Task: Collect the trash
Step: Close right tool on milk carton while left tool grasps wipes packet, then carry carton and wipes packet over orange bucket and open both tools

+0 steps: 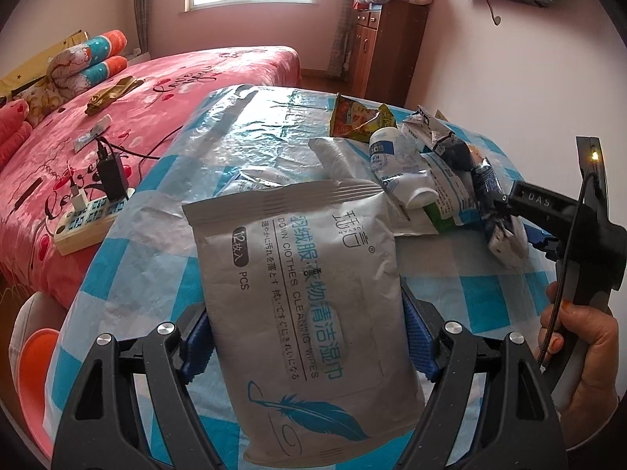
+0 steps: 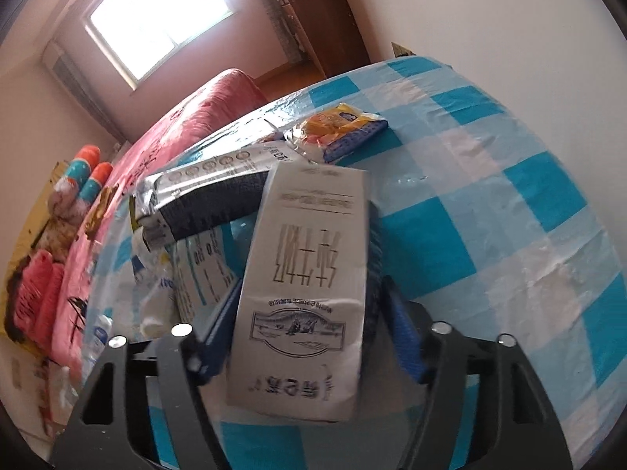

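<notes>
Both grippers are carrying a piece of trash, so the pick-up step is under way. The left gripper (image 1: 309, 337) is holding its fingers clamped on a wet-wipes pack (image 1: 305, 305) above the checked tabletop (image 1: 490, 297). The right gripper (image 2: 309, 337) is pinching a milk carton (image 2: 305, 293). More wrappers (image 1: 411, 164) are lying on the far side. The next move probably calls for a bin, which is not in view.

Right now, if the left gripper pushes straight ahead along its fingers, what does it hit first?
The left gripper already grips the grey down-clothes wipes pouch. Straight ahead, that pouch would probably meet the crumpled white plastic bag first; depth is unclear.
</notes>
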